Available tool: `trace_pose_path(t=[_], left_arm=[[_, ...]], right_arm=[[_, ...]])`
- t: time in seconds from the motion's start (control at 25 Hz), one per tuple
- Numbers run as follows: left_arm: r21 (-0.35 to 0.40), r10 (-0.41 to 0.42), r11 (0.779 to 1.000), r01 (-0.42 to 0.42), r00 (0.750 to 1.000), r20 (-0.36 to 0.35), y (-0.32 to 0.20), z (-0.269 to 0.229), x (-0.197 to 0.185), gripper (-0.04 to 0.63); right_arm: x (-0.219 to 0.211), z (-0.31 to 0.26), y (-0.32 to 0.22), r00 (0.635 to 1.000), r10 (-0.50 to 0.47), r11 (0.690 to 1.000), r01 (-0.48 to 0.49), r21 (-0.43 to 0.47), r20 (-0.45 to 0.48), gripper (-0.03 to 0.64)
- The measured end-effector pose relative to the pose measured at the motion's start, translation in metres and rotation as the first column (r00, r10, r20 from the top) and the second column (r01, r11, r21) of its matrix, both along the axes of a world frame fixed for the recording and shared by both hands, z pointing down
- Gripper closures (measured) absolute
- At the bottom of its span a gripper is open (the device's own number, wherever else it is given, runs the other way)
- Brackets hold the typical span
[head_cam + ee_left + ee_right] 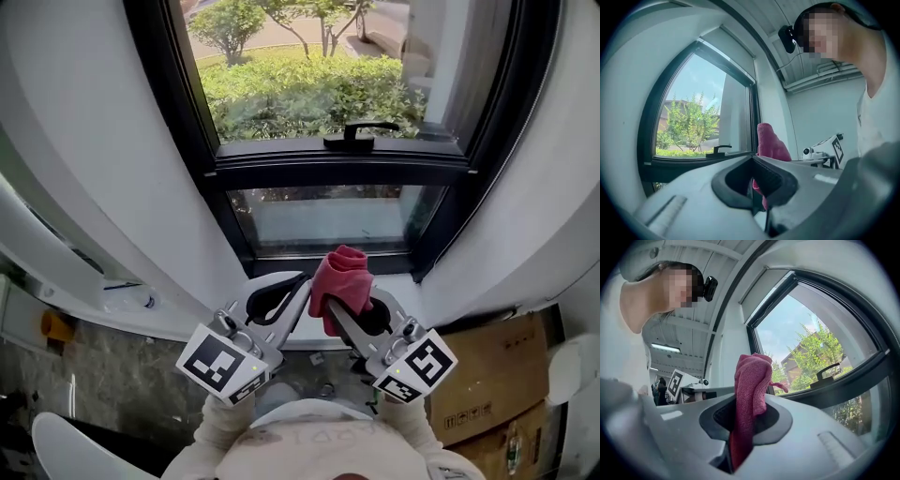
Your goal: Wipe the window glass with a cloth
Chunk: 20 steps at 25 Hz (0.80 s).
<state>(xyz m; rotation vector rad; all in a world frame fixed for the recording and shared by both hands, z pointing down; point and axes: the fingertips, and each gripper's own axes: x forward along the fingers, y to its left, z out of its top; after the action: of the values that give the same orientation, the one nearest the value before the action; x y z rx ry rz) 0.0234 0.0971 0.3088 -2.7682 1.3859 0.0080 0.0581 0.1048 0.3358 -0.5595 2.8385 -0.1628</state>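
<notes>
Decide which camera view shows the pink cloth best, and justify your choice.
The right gripper view: the cloth sits large at centre, clamped in the right tool. The head view shows it smaller, from above; the left gripper view hides its lower part.

Pink cloth [340, 281], bunched and upright, just below centre frame, its lower end pinched in the right gripper [349, 314]; window glass [330, 217] in a dark frame, upper centre, greenery showing through.
</notes>
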Motion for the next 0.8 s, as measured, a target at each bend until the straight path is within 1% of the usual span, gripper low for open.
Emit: trace_pose_path(t=[0.2, 0.32, 0.44, 0.56, 0.68, 0.8], left_arm=[[-0.030, -0.020, 0.999, 0.020, 1.000, -0.008, -0.018, 0.007, -0.007, 0.593], [-0.027, -0.020, 0.999, 0.020, 1.000, -0.015, -0.029, 0.008, -0.013, 0.593], [-0.022, -0.012, 1.000, 0.011, 0.999, -0.039, -0.040, 0.007, -0.022, 0.593], [-0.012, -0.010, 1.000, 0.009, 0.999, -0.054, -0.050, 0.004, -0.034, 0.593], [-0.005, -0.015, 1.000, 0.014, 0.998, -0.053, -0.060, 0.003, -0.051, 0.593], [0.006, -0.006, 1.000, 0.006, 0.998, -0.069, -0.071, -0.001, -0.067, 0.593]], right_arm=[[-0.007, 0.006, -0.011, 0.998, -0.063, 0.997, 0.064, -0.038, 0.032, 0.538], [-0.013, 0.005, -0.018, 0.997, -0.073, 0.996, 0.075, -0.042, 0.028, 0.540], [-0.020, 0.004, -0.026, 0.998, -0.061, 0.997, 0.061, -0.048, 0.006, 0.541], [-0.029, 0.002, -0.041, 1.000, -0.028, 0.998, 0.027, -0.060, -0.013, 0.540], [-0.044, 0.000, -0.060, 1.000, -0.001, 0.996, -0.001, -0.086, -0.025, 0.540], [-0.062, -0.008, -0.076, 0.999, 0.022, 0.997, -0.025, -0.079, -0.043, 0.540]])
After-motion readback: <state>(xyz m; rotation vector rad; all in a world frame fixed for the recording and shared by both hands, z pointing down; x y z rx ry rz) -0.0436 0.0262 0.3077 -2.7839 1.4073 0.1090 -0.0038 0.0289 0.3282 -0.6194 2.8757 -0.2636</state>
